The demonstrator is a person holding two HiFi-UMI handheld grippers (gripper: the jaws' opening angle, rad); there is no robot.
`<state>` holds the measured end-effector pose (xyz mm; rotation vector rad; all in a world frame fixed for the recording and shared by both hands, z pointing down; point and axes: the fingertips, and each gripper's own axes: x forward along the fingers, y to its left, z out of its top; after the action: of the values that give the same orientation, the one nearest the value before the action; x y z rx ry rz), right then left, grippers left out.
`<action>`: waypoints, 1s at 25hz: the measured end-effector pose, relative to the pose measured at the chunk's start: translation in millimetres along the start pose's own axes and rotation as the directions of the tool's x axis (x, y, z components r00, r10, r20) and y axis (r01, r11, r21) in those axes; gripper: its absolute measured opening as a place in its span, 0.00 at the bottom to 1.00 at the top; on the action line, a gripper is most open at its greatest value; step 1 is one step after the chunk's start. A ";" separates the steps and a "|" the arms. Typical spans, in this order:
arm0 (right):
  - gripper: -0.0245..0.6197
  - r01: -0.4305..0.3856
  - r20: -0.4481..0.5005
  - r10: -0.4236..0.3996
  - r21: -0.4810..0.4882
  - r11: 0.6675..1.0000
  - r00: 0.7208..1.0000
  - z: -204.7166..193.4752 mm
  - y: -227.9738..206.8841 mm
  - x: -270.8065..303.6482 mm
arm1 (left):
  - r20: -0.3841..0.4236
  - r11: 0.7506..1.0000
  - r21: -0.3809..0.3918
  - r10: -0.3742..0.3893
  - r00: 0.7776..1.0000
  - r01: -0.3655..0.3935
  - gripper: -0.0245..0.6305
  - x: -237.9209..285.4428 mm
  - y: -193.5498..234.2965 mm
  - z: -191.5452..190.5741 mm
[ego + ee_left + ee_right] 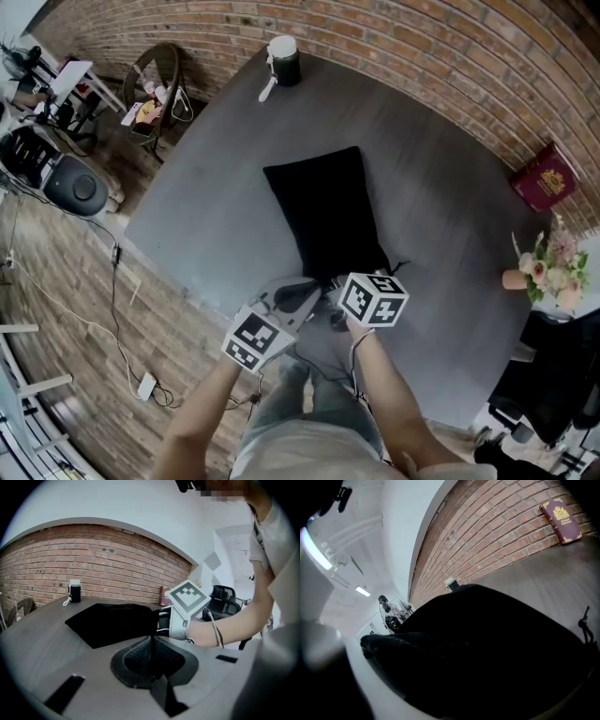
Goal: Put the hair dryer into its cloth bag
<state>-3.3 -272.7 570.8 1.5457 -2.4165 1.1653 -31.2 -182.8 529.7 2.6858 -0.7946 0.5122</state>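
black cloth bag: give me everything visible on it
The black cloth bag is matte, soft and oblong. It lies on the grey table, mouth end toward the person. A drawstring cord trails at the mouth. The left gripper pinches a fold of its rim; the right gripper is at the mouth, tips hidden by cloth. Contents not visible.

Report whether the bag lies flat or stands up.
Flat: the bag lies spread on the table, its near edge pinched in the shut left gripper.

Bare table is found at nine o'clock of the bag. A red book is set at two.
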 end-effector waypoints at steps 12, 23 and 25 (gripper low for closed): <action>0.33 0.034 -0.106 -0.040 -0.056 0.998 0.994 -14.8 -11.1 16.6 | -0.022 0.999 -0.041 0.023 0.999 -0.024 0.07 6.3 8.2 -15.3; 0.37 0.042 -0.182 -0.044 -0.019 0.999 0.982 -22.9 -17.7 21.3 | -0.022 0.997 -0.069 0.040 0.999 -0.042 0.07 7.4 14.0 -20.5; 0.41 0.041 -0.182 -0.043 -0.018 0.999 0.982 -23.0 -17.2 20.6 | -0.021 0.996 -0.071 0.044 0.999 -0.045 0.07 6.8 14.9 -20.3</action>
<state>-7.7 -278.1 605.4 1.4105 -2.2595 1.2215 -39.5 -190.4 553.3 2.5993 -0.8524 0.5095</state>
